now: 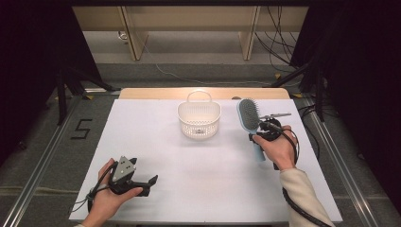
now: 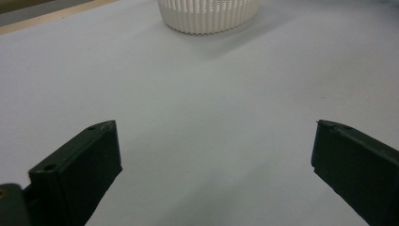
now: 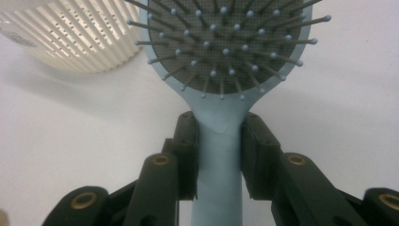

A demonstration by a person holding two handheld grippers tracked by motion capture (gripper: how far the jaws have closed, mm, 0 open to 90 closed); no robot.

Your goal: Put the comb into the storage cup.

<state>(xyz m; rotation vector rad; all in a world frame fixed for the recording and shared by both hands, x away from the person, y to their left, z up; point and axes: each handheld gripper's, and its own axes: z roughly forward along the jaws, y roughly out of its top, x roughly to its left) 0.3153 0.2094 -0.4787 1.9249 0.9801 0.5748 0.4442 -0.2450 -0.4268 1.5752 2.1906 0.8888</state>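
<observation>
Right gripper [image 3: 219, 141] clamped on the pale blue hairbrush [image 3: 221, 70] handle — brush lifted just right of the white basket [image 1: 199, 119]. Left gripper [image 2: 214, 155] jaws wide apart, nothing between them — low over the white table [image 1: 198, 184].

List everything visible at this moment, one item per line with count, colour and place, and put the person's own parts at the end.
hairbrush: 1, light blue with dark bristle pad, right of the basket, handle clamped in the right gripper
basket: 1, white, slotted wall with a loop handle, far middle of the table
table: 1, white top with a wooden far edge
floor marking: 1, black digit 5, on the grey floor left of the table
left gripper: 1, black, near left of the table, jaws wide apart, nothing between them
right gripper: 1, black, shut on the brush handle
hands: 2, one on each gripper; cream sleeve on the right arm
</observation>
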